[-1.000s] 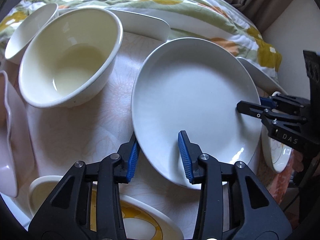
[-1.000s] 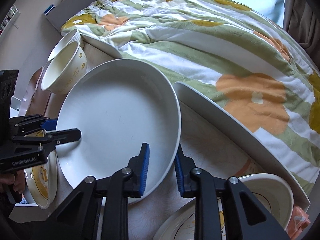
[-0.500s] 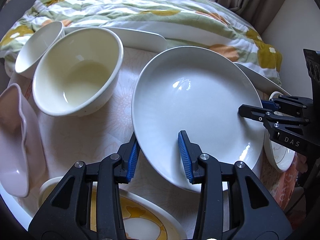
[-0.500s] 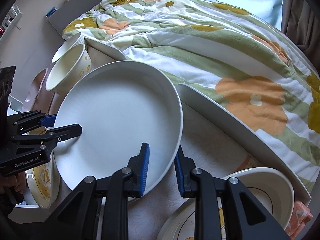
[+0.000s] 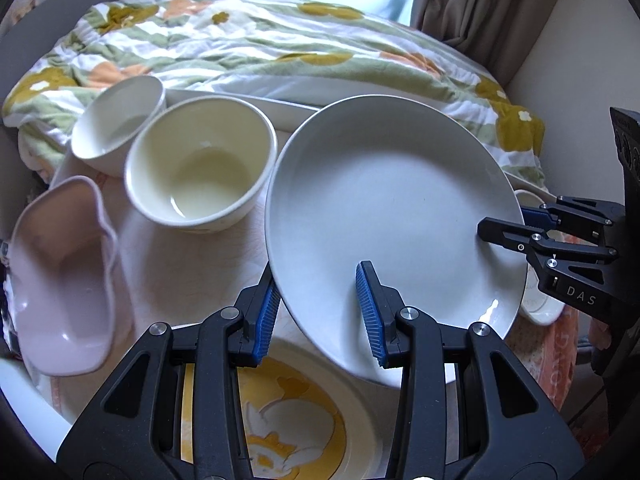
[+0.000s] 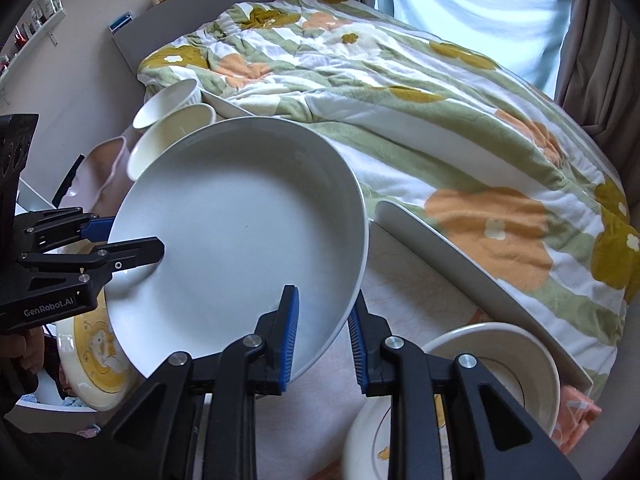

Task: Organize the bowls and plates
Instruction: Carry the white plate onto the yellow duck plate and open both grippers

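Note:
A large white plate (image 5: 384, 216) is held in the air, tilted, above the table; it also shows in the right wrist view (image 6: 248, 232). My left gripper (image 5: 318, 312) is shut on its near rim. My right gripper (image 6: 322, 340) is shut on the opposite rim and shows at the right of the left wrist view (image 5: 516, 226). A cream bowl (image 5: 200, 168), a smaller white bowl (image 5: 118, 120) and a pink dish (image 5: 60, 276) stand at the left. A yellow-patterned plate (image 5: 304, 420) lies under my left gripper.
A white bowl (image 6: 496, 368) sits on a patterned plate (image 6: 372, 440) at the table's right end. A long white tray rim (image 6: 472, 260) runs along the table's far edge. A flowered quilt (image 6: 420, 120) covers the bed behind. An orange cloth (image 6: 576, 412) lies at the right edge.
Both grippers have lifted the large white plate higher off the table and tilted it; the bowls and the patterned plate now sit further below in view.

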Available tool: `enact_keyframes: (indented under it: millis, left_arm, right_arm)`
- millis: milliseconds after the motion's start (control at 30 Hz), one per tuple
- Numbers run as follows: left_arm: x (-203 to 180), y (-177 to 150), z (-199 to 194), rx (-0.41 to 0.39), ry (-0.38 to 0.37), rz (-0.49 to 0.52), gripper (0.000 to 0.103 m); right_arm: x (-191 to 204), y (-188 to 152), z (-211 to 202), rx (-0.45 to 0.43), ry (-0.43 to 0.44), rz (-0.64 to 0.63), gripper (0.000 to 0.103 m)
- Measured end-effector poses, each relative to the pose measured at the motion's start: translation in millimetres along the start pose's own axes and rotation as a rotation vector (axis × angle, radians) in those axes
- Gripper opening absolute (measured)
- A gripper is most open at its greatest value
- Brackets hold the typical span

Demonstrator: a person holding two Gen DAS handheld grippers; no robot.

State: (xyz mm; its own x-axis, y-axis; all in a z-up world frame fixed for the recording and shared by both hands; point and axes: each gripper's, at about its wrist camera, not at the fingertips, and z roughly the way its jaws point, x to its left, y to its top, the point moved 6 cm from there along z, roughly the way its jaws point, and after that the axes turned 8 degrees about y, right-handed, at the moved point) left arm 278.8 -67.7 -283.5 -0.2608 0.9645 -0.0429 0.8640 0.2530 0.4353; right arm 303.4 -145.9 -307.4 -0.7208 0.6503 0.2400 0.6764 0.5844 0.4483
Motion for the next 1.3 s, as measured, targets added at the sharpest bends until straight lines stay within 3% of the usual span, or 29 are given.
enact_keyframes:
  millis: [367,733,1300]
  left_arm:
    - [46.0,-47.3,-52.4,-0.007,-0.070,0.129,0.035]
    - [100.4,-125.3,-46.8,0.064,-0.129,0.225,0.035]
    - [112.3,-134.7,-19.3,0.075,-0.127,0.265,0.035]
  right_arm:
    - [80.5,-38.1,-26.7,-0.028,-0.062,0.155,0.022]
    - [159.7,-91.1,4.8,-0.005,-0.109,0.306,0.022]
    - [183.2,-106.3,32.2,-0.001,-0.190,0.322,0.022]
